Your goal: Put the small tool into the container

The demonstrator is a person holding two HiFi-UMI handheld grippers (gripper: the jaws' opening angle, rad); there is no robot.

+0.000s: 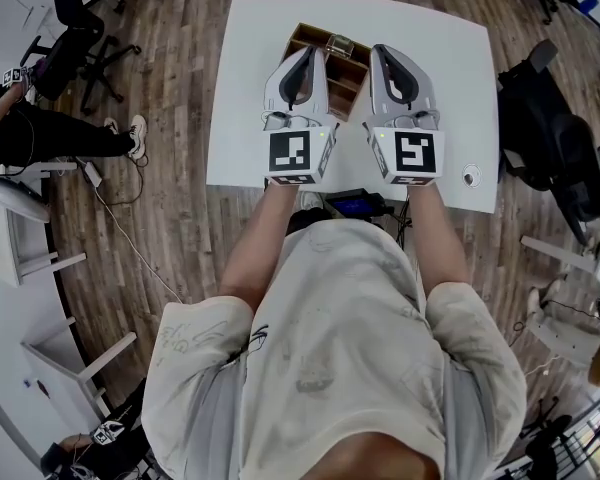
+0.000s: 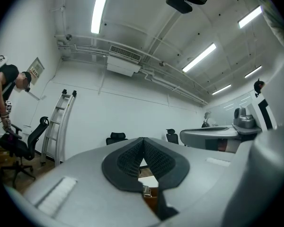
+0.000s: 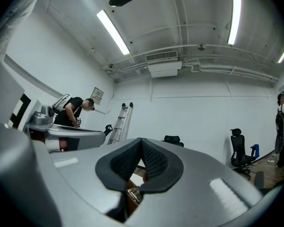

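A wooden container (image 1: 342, 69) with open compartments stands at the far middle of the white table (image 1: 240, 88). A small clear item (image 1: 340, 44) lies in its far compartment. A small silvery object (image 1: 469, 176) rests near the table's front right edge, apart from both grippers. My left gripper (image 1: 306, 60) hangs over the container's left part, shut with nothing in it. My right gripper (image 1: 389, 60) hangs beside the container's right end, also shut and empty. In the left gripper view the left gripper's (image 2: 143, 145) pads meet, with wood (image 2: 151, 200) below. The right gripper (image 3: 141, 145) looks the same.
A dark device (image 1: 355, 205) sits at the table's near edge by my body. Office chairs (image 1: 555, 143) stand right of the table and another (image 1: 75, 43) at the left. A person (image 1: 40, 133) is at the far left. A ladder (image 2: 59, 122) leans on the wall.
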